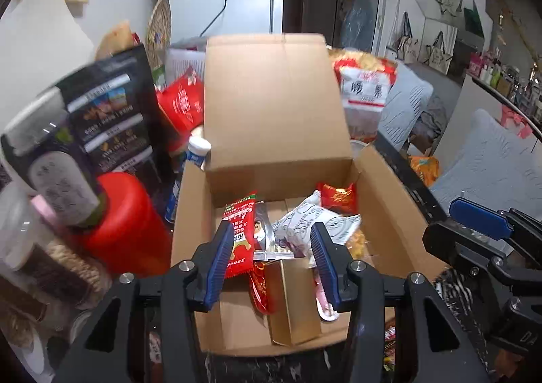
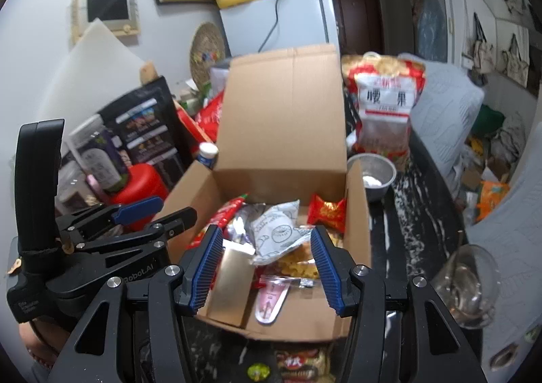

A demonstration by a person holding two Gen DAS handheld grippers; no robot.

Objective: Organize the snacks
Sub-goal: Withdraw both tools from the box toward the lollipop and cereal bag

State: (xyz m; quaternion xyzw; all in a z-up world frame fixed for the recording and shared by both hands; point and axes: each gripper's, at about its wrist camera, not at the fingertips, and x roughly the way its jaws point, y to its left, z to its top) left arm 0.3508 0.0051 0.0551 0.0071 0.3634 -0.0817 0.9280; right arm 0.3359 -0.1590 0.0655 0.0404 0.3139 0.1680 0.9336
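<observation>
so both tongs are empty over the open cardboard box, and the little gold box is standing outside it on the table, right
Not quite. The gold box lies inside the cardboard box, near its front edge among the snack packets, as the right wrist view shows. The rest holds: both the left tongs and the right tongs are empty over the open box.

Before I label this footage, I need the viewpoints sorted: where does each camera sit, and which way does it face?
Left wrist: on the left gripper, facing down into the cardboard box; the right gripper shows at its right edge.
Right wrist: on the right gripper, facing the same box; the left gripper shows at left.
Shared: box, gold carton, fridge.
</observation>
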